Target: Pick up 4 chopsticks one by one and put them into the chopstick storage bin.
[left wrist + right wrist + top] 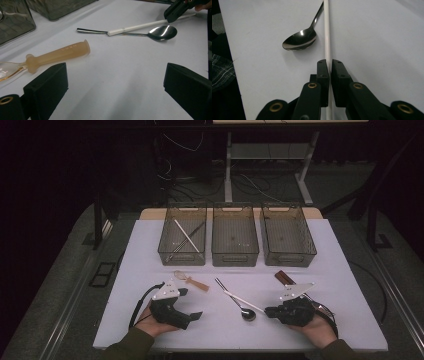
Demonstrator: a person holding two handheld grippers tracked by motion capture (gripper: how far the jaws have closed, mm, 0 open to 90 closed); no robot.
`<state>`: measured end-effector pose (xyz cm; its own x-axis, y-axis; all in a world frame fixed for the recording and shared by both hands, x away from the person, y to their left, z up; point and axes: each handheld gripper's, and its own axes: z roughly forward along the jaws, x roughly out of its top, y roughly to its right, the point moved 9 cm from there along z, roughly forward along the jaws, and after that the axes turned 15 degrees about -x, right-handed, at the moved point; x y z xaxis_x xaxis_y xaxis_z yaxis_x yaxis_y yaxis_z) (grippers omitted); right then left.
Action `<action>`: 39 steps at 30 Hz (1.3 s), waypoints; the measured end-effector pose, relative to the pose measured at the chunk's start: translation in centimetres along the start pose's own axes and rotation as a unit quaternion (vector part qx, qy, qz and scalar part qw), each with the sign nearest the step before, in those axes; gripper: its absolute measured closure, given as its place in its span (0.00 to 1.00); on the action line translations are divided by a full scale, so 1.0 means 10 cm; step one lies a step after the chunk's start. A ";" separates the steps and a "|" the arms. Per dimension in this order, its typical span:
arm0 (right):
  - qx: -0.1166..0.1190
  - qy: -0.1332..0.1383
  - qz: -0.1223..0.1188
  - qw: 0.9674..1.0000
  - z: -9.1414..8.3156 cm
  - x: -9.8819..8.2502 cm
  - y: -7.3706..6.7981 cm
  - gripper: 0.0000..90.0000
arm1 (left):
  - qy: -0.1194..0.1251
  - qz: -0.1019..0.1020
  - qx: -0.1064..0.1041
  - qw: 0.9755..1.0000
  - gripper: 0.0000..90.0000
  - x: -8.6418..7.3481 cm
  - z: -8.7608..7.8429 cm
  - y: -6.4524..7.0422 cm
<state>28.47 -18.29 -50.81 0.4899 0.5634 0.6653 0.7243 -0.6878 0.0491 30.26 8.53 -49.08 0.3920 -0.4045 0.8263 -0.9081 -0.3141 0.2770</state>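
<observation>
**Observer:** Which step are you on?

**Operator:** The pick-up. My right gripper has its jaws pinched onto the thin white plastic chopstick, right at its near end. The stick lies on the white table, near the front edge and right of centre, running away to the far left across the handle of the shiny steel spoon. I judge it's still resting on the surface, not lifted.

**Observer:** And the other hand?

**Operator:** My left gripper has its jaws spread wide with nothing between them. It sits over bare table at the near left, just beside the translucent amber plastic fork with the thick handle, not touching it.

**Observer:** Next move?

**Operator:** I'd say lift straight up, so the stick clears the spoon without dragging it, then carry it to the far-left clear mesh-walled bin, where a similar white stick already lies. Gripped at the end, the stick may droop or swivel, so I'd keep it slow.
</observation>
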 end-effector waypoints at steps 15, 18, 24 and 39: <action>0.003 0.028 0.011 1.000 -0.17 0.15 0.10 0.95 | -0.001 0.000 0.001 1.000 0.05 0.00 0.00 0.00; 0.003 0.035 0.014 0.999 -0.20 0.18 0.12 0.95 | -0.001 0.000 0.001 1.000 0.05 0.00 0.00 0.00; 0.005 0.056 0.024 0.998 -0.27 0.28 0.16 0.95 | -0.001 0.000 0.001 1.000 0.05 0.00 0.00 -0.01; 0.016 0.099 0.041 0.994 -0.37 0.58 0.23 0.95 | 0.000 0.000 0.001 1.000 0.05 0.00 0.00 -0.01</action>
<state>31.22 -18.30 -44.07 0.4456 0.4024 0.7997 0.7018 -0.7116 -0.0330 30.31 8.57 -49.06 0.3919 -0.4054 0.8259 -0.9077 -0.3166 0.2754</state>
